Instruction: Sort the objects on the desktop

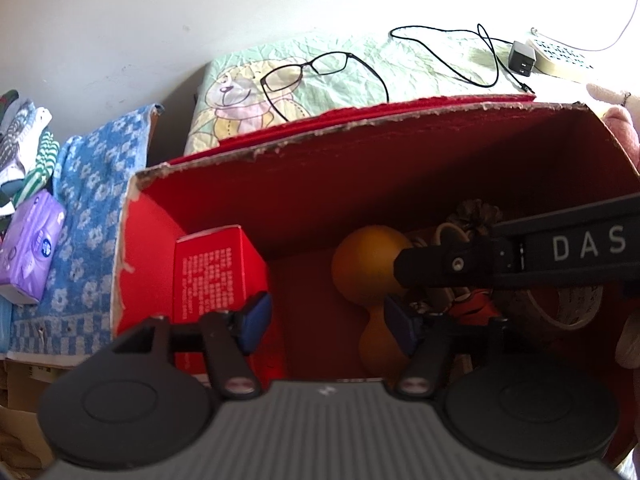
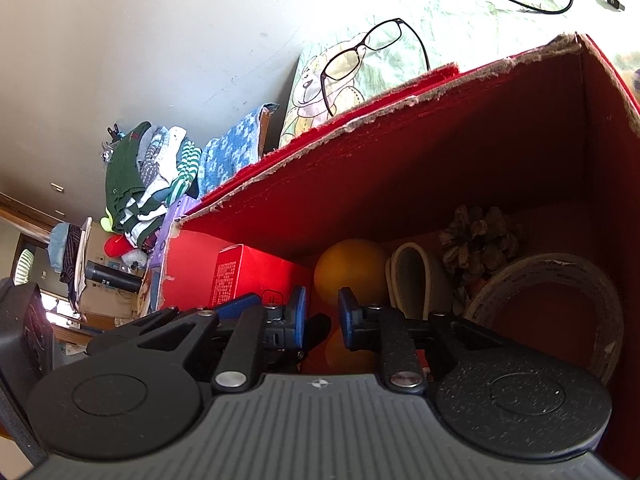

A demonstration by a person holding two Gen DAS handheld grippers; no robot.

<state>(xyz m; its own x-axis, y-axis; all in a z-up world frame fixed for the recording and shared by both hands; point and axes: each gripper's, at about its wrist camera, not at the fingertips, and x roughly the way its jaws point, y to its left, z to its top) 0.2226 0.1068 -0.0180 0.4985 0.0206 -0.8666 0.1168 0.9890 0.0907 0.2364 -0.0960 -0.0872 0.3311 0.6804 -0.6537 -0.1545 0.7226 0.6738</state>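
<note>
Both grippers, left (image 1: 327, 322) and right (image 2: 322, 316), hang apart and empty in the box (image 1: 280, 152). Glasses (image 1: 304, 70) look fragile; I'd grab the bridge.

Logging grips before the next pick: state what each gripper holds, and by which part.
Nothing is held. The left gripper and the right gripper both stand open and empty over the red box.

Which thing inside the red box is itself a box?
The small red carton with white print, standing at the left end of the red box. The orange gourd-shaped toy, pine cone and tape roll are rounded.
</note>
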